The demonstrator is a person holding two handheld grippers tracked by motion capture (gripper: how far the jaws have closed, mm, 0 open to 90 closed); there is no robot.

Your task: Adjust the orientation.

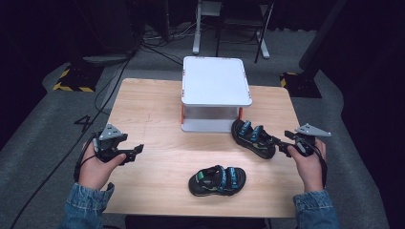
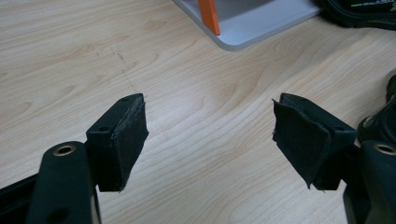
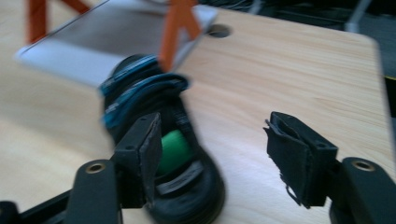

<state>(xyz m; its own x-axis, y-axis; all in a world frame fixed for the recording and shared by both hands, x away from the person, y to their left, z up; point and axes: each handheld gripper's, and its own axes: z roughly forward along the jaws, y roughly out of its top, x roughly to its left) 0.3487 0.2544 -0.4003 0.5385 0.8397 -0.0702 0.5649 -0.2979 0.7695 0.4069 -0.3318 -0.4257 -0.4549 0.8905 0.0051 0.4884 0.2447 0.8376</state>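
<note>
Two black sandals with blue straps lie on the wooden table (image 1: 153,114). One sandal (image 1: 252,138) rests at the right, in front of the white shelf (image 1: 216,81); its heel points at my right gripper (image 1: 282,142). In the right gripper view that gripper (image 3: 212,154) is open: the sandal (image 3: 144,102), with its green insole, lies by the left jaw, mostly outside the gap, and no pad presses on it. The other sandal (image 1: 217,180) sits near the table's front middle. My left gripper (image 1: 135,153) hovers open at the table's left, with bare wood between its jaws (image 2: 210,135).
The white two-level shelf on orange posts (image 2: 209,16) stands at the table's far middle. A round cable hole (image 3: 218,31) shows in the tabletop behind it. Around the table are grey floor, cables and chair legs. Bare wood stretches between the left gripper and the shelf.
</note>
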